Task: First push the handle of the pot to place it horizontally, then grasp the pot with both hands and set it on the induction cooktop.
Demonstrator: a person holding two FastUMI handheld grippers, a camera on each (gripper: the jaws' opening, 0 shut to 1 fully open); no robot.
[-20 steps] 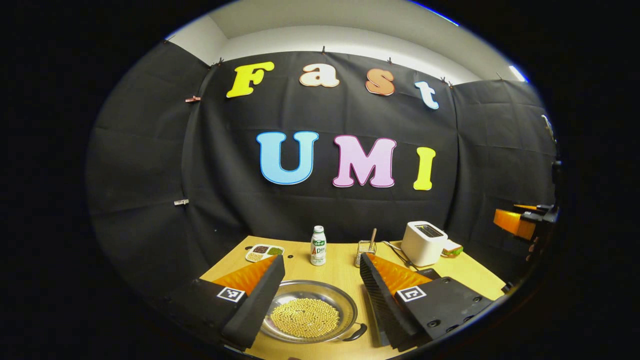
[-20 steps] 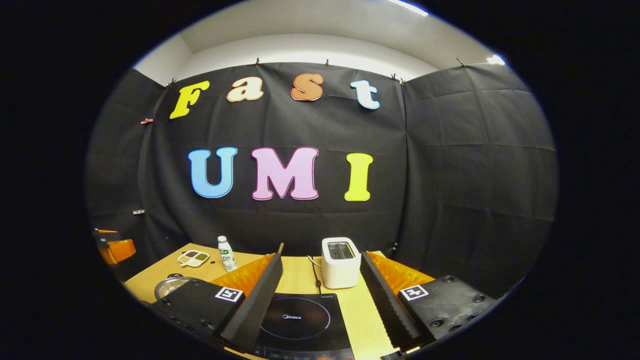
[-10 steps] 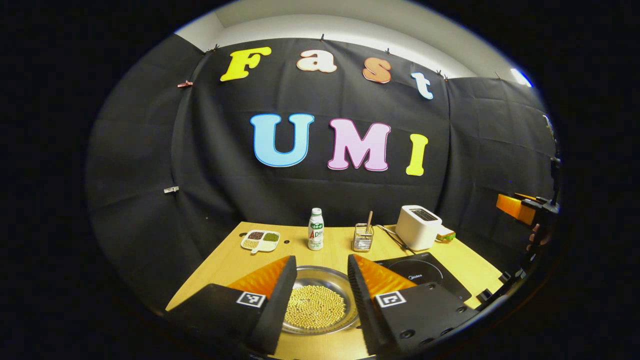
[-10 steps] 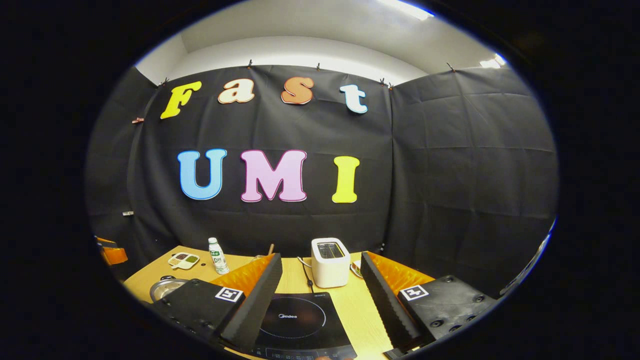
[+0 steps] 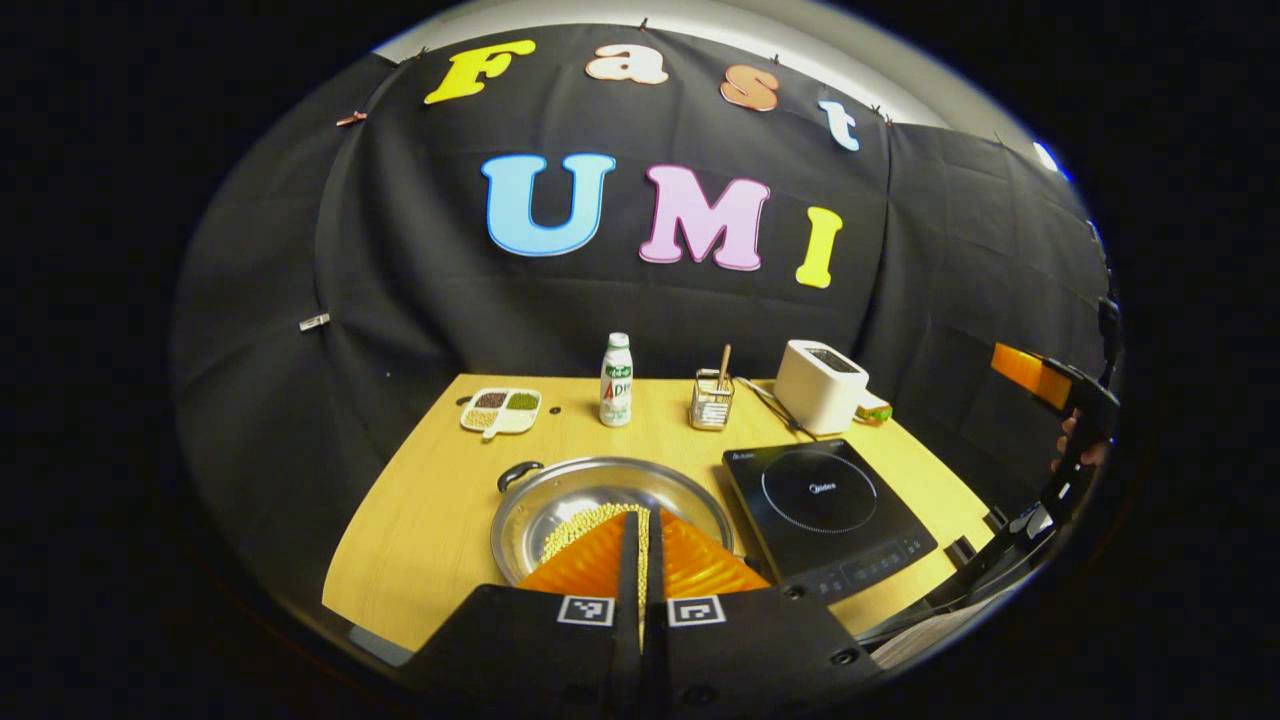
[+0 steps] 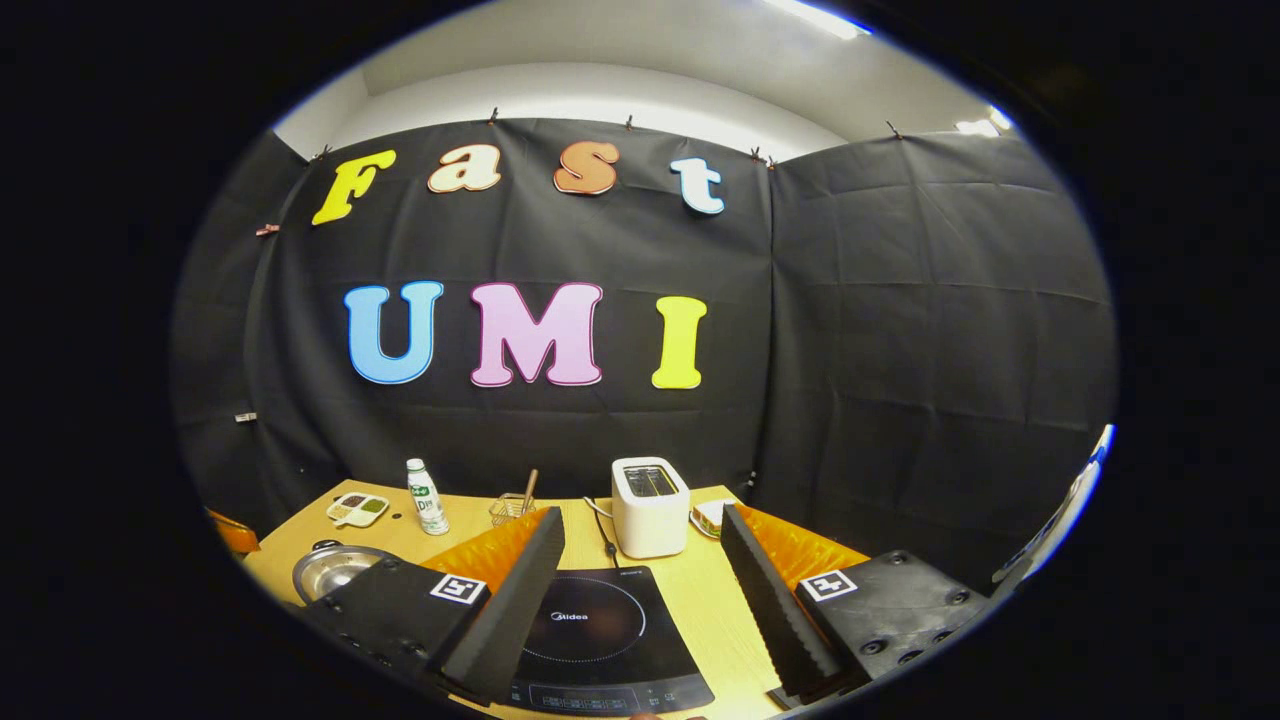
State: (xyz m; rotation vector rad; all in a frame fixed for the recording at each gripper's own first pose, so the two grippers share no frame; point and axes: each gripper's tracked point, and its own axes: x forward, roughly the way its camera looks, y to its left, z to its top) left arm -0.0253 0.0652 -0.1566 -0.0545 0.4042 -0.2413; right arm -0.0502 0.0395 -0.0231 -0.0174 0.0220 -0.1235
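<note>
A shallow steel pot (image 5: 560, 495) with yellow beans in it sits on the wooden table, one black loop handle (image 5: 518, 471) at its far left. My left gripper (image 5: 640, 518) is shut with nothing between its fingers, and it hovers over the pot's near rim, hiding the near side. The black induction cooktop (image 5: 825, 500) lies just right of the pot. My right gripper (image 6: 642, 515) is open above the cooktop (image 6: 600, 630), with the pot (image 6: 335, 566) off to its left. The right gripper (image 5: 1045, 385) also shows at the far right of the left gripper view, held by a hand.
Along the back of the table (image 5: 430, 500) stand a sectioned dish of beans (image 5: 500, 410), a white bottle (image 5: 616, 378), a wire holder with a stick (image 5: 710, 400) and a white toaster (image 5: 820, 385) with its cord. Black cloth walls close in the booth.
My left gripper has gone from wide open to shut and has pulled back and up, so more of the table shows. The right gripper has barely shifted.
</note>
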